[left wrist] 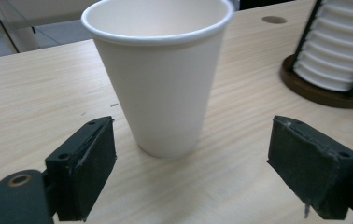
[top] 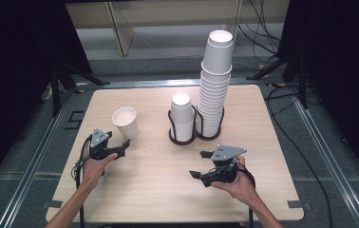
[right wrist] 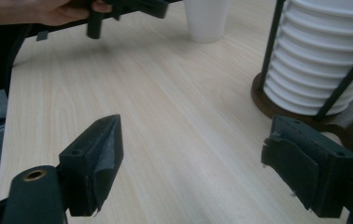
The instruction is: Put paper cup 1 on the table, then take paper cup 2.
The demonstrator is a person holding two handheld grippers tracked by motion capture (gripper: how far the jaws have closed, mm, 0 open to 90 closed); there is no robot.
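Standing upright on the wooden table (top: 135, 190), a single white paper cup (top: 125, 121) sits just ahead of the left gripper (top: 120, 148), whose jaws gape apart without touching it. The right gripper (top: 205, 164) hovers released, near the black cup holder (top: 185, 138).

A pale wood table (top: 168, 190) with rounded corners sits in a metal frame (top: 40, 156) on a grey floor (top: 329, 156). Black curtains (top: 21, 42) hang on both sides, leaving the edges of the room dark. Behind the table stands light wooden furniture (top: 120, 28) with slanted legs. Black cables (top: 258, 28) trail across the floor at the back right, and one runs down along the table's right side. Black stand legs (top: 73, 71) splay at the back corners. The light is even and soft.
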